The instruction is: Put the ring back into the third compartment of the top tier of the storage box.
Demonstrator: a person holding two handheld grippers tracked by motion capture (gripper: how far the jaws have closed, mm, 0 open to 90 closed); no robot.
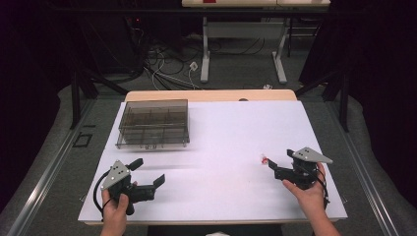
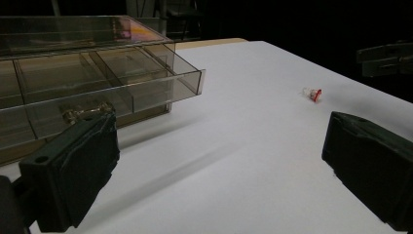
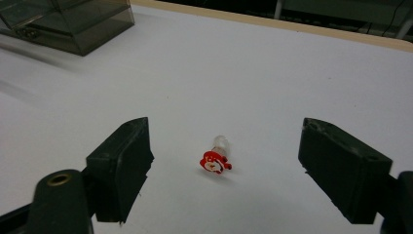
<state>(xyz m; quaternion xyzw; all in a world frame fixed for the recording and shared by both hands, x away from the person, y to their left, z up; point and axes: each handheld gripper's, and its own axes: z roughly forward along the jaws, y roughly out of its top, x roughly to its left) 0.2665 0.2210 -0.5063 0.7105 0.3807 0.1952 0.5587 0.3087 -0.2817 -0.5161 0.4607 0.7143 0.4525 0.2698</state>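
Observation:
A small clear piece with a red cap [image 3: 216, 158] lies on the white table top, right of the middle [image 1: 264, 158]. My right gripper [image 1: 280, 160] stands open just behind it. In the right gripper view the piece lies on the sheet between the two spread jaws [image 3: 226, 141], touching neither. My left gripper [image 1: 148, 171] is open near the front left, with nothing between its jaws [image 2: 221, 141]. A smoky clear compartment box [image 1: 153, 123] stands at the back left, with its dividers seen through its walls [image 2: 97, 73].
The white sheet [image 1: 221, 132] covers the table, with a wooden strip along the far edge [image 1: 211, 95]. Cables and a white table frame [image 1: 205, 59] stand on the floor beyond. The right gripper [image 2: 384, 58] appears far off in the left gripper view.

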